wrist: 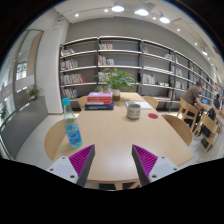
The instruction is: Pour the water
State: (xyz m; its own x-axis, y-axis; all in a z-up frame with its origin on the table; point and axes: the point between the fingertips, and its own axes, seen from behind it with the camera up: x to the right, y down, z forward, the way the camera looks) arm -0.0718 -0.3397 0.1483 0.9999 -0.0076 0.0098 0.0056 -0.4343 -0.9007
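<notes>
A: Bottle (72, 128) stands upright at centre left of the frame, on the round table (115, 140), ahead and left of the gripper (113, 163), whose fingers are spread, holding nothing.

B: An off-centre grab could topple it. Cup (134, 110) sits mid-frame; books (99, 99) behind, shelves (120, 62) beyond.

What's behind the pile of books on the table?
A leafy green plant rises behind the stack of books, with bookshelves farther back. The books and table hide its pot.
</notes>
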